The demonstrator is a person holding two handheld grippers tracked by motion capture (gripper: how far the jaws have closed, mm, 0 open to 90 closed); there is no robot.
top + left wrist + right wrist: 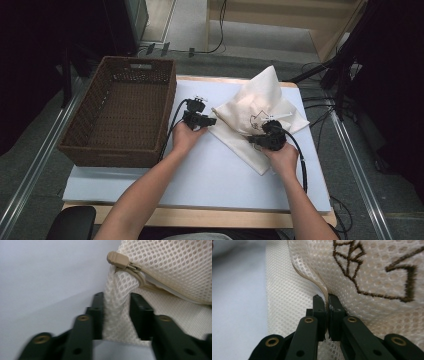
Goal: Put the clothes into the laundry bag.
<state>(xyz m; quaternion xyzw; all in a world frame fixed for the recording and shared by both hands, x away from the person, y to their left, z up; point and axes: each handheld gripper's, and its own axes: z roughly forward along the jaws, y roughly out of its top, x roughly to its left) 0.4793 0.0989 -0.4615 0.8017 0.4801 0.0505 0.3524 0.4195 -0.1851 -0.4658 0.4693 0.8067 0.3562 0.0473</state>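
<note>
Here we see a cream mesh bag (260, 107) lying on the pale blue desk (210, 175), brown stitched marks (372, 270) on it that we cannot read. The left hand-held gripper (116, 312) pinches a fold of mesh below the zipper pull (117, 260); the right hand-held gripper (327, 315) is clamped on the bag's piped edge. A brown wicker basket (122, 112) sits beyond the left one.

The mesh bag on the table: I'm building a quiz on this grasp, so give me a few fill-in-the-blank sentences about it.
1. Each hand-held gripper, left and right, is shut on the cream ____ bag.
2. The zipper pull near the left one is ____ in colour.
3. The brown wicker basket stands on the bag's ____ side in the high view.
4. The bag bears dark ____ stitching.

Missing words: mesh; tan; left; brown
</note>
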